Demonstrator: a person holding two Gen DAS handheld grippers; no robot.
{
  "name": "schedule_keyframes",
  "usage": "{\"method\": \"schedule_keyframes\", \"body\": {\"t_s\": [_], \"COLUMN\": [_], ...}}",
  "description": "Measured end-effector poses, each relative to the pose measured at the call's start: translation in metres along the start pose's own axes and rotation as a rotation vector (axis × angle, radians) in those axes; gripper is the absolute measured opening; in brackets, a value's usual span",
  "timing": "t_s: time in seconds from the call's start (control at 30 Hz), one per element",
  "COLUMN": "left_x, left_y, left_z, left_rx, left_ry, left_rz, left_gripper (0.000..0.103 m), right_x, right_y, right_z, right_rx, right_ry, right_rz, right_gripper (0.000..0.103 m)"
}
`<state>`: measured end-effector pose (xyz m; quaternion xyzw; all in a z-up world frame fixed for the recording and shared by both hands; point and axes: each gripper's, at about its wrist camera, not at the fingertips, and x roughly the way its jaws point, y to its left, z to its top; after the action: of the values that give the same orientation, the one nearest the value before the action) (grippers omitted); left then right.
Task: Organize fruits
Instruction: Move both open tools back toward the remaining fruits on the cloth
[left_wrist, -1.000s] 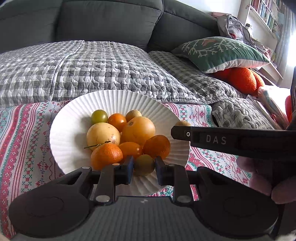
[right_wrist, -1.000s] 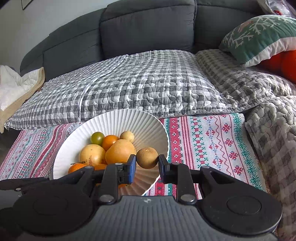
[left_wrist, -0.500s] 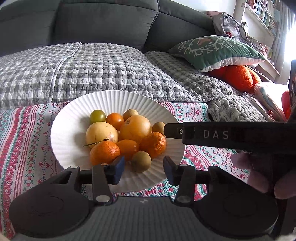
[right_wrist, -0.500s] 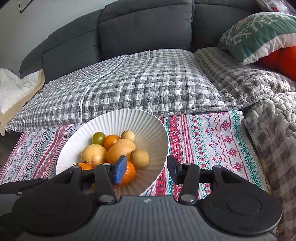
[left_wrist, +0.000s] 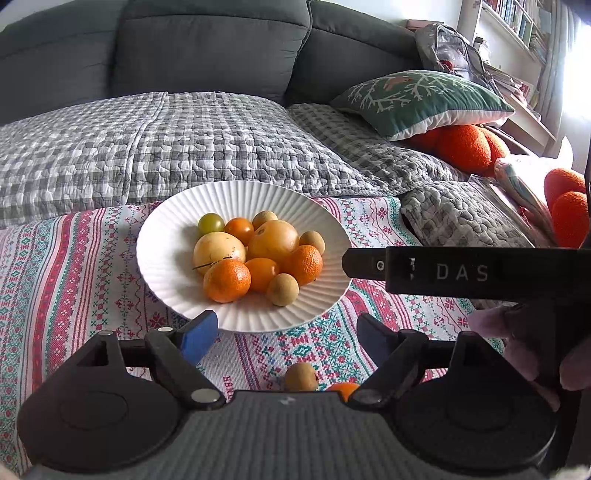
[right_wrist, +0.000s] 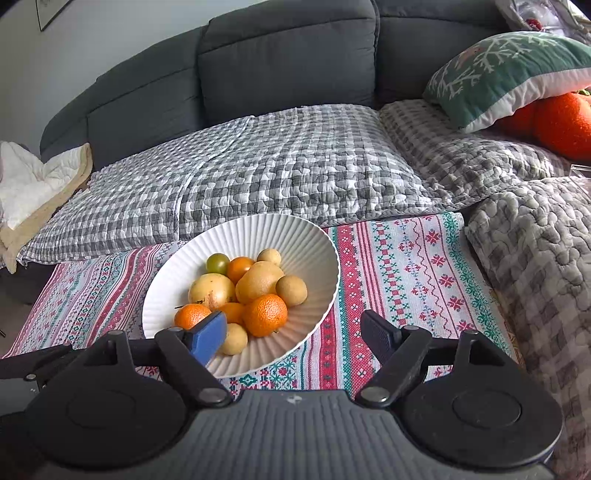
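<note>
The left gripper (left_wrist: 286, 332) stands with its jaws spread wide and nothing between them, blue pad on one finger, dark pad on the other. The right gripper (right_wrist: 293, 332) is likewise wide open and empty; its blue-padded finger overlaps the near rim of the bowl (right_wrist: 314, 254) at about 8 o'clock. From the left wrist view, the white bowl (left_wrist: 170, 221) (ribbed, matte, scalloped like folded paper) sits just ahead at 12 o'clock on a woven cloth (left_wrist: 74, 266) banded in red, green and white cross-stitch patterns. Heaped in it are dimpled glossy mandarins (left_wrist: 226, 280), a large smooth yellow-orange citrus (left_wrist: 273, 240), a pale yellow round fruit (left_wrist: 218, 249) with a thin stem, a green-yellow tomato (left_wrist: 211, 223), and small tan dull-skinned round fruits (left_wrist: 282, 290). One more tan fruit (left_wrist: 301, 376) lies on the cloth close under the left gripper at 6 o'clock, an orange piece (left_wrist: 343, 389) touching beside it. Beyond is a puffy grey-checked quilt (left_wrist: 184, 147).
</note>
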<state>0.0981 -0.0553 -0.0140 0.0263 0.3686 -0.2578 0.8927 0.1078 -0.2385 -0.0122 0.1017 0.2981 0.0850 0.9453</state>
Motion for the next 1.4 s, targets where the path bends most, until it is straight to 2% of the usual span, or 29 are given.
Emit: {"method": "schedule_keyframes", "body": {"t_s": [0.27,0.5,1.03,1.4], "left_x": [-0.031,-0.050,-0.063,-0.068], "left_y": [0.005,0.006,0.002,0.015], "left_z": [-0.013,-0.031,-0.065,-0.069], "left_rx": [-0.015,-0.043,-0.025,-0.086], "left_ry": [0.035,0.078,0.136,0.137], "left_rz": [0.048,0.059,0.107,0.125], "left_gripper": [0.086,0.092,0.094,0.094], "right_x": [-0.025,-0.048,-0.065,-0.060], "right_y": [0.009,0.020,0.039,0.042], "right_z": [-0.019,-0.034,-0.062,-0.074], "right_rx": [0.010,-0.019,-0.079,-0.094], "right_ry": [0.016,0.022,0.021,0.064], "right_rz": [-0.031,-0.045,-0.045,-0.035], "right_gripper": [0.082,0.087,0.094,0.096]}}
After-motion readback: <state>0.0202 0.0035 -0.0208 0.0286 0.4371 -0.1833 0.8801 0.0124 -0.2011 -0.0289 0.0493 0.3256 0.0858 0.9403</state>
